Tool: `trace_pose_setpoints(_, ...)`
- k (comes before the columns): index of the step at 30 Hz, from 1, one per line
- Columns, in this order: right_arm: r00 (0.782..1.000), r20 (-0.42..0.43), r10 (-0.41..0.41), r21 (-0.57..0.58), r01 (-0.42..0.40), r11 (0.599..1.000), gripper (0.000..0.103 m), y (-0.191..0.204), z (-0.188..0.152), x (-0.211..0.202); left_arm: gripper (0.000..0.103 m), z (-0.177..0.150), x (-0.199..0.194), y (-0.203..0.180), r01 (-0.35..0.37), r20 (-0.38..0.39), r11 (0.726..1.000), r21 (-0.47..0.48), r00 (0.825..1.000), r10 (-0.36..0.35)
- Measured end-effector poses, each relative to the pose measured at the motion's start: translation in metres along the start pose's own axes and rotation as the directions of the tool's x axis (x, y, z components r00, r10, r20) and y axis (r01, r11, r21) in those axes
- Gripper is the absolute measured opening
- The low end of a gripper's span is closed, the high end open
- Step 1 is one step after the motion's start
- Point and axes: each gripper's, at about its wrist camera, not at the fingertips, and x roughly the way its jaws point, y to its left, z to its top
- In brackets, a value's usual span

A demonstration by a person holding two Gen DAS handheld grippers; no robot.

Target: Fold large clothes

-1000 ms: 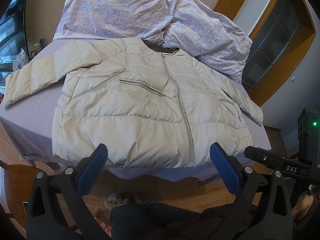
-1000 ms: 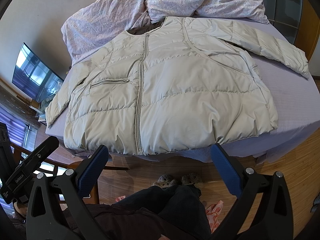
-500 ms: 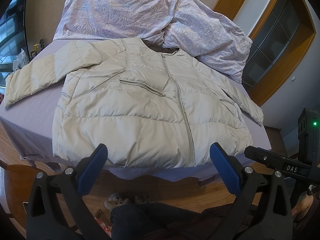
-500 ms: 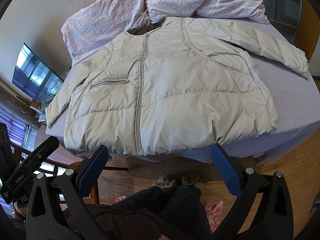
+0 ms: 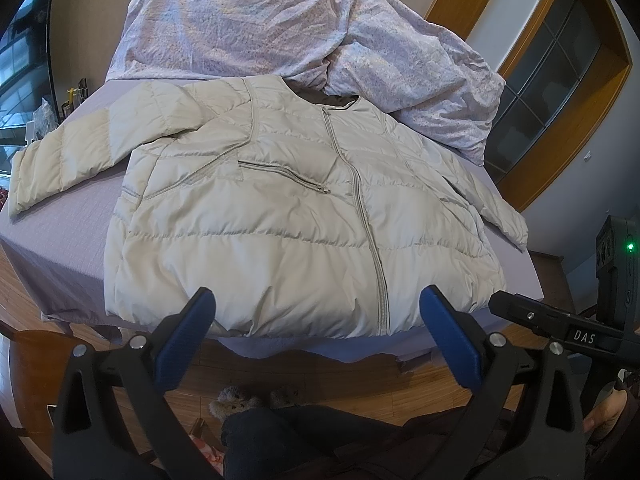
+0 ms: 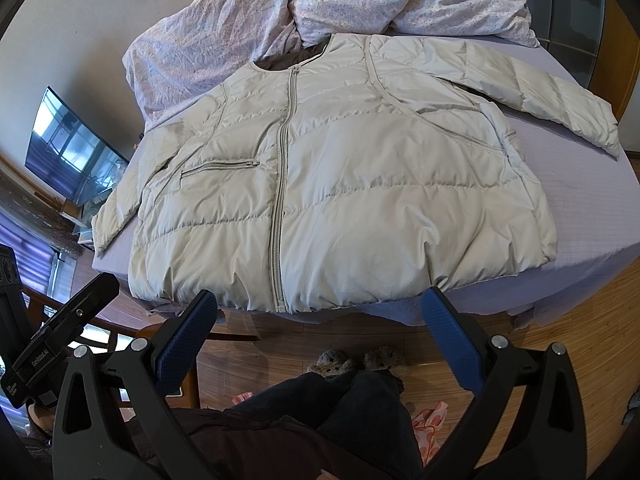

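Cream puffer jacket (image 5: 280, 216) lies flat, zipped, front up on bed (image 5: 60, 240), hem at near edge – laid out ready for folding, nothing folded yet. One sleeve (image 5: 80, 152) spread wide, other sleeve (image 5: 492, 204) close along body. Left gripper (image 5: 316, 336) and right gripper (image 6: 320, 332) hover short of hem, fingers spread wide, empty – likely poised to take hem or sleeves. Crumpled duvet (image 5: 280, 28) behind collar

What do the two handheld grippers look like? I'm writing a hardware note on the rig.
The left gripper and the right gripper look alike: matte black plastic frames with triangular cut-outs and silver screws, each carrying two blue ribbed finger pads. Seen from the left wrist view, the right unit bears a white "DAS" label and a green light. The person wears dark clothing.
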Motion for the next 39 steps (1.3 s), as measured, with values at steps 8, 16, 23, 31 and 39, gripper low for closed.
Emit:
trace_pose_setpoints(8,1.000,0.010,-0.011,0.028,0.011,1.000,0.102,-0.011,0.014,0.005,0.101,0.010,0.009,-0.003,-0.006,-0.014,1.000,0.012,1.000,0.006)
trace_pose_setpoints(16,0.991,0.084,-0.100,0.180,0.084,0.980,0.102,-0.083,0.064,0.016,0.101,0.031,0.032,0.003,-0.077,-0.023,0.997,0.013,0.997,0.077)
trace_pose_setpoints(23,0.962,0.075,-0.261,0.411,0.208,0.888,0.101,-0.204,0.115,0.029,0.101,0.046,0.056,0.007,-0.136,-0.057,0.991,0.005,0.989,0.136)
trace_pose_setpoints(31,0.878,0.089,-0.471,0.576,0.340,0.743,0.097,-0.333,0.165,0.009,0.101,0.063,0.075,0.009,-0.207,-0.073,0.978,-0.016,0.976,0.205)
trace_pose_setpoints(39,0.897,0.021,-0.442,0.723,0.291,0.626,0.092,-0.422,0.167,0.019,0.101,0.066,0.089,0.007,-0.256,-0.113,0.966,-0.038,0.962,0.250)
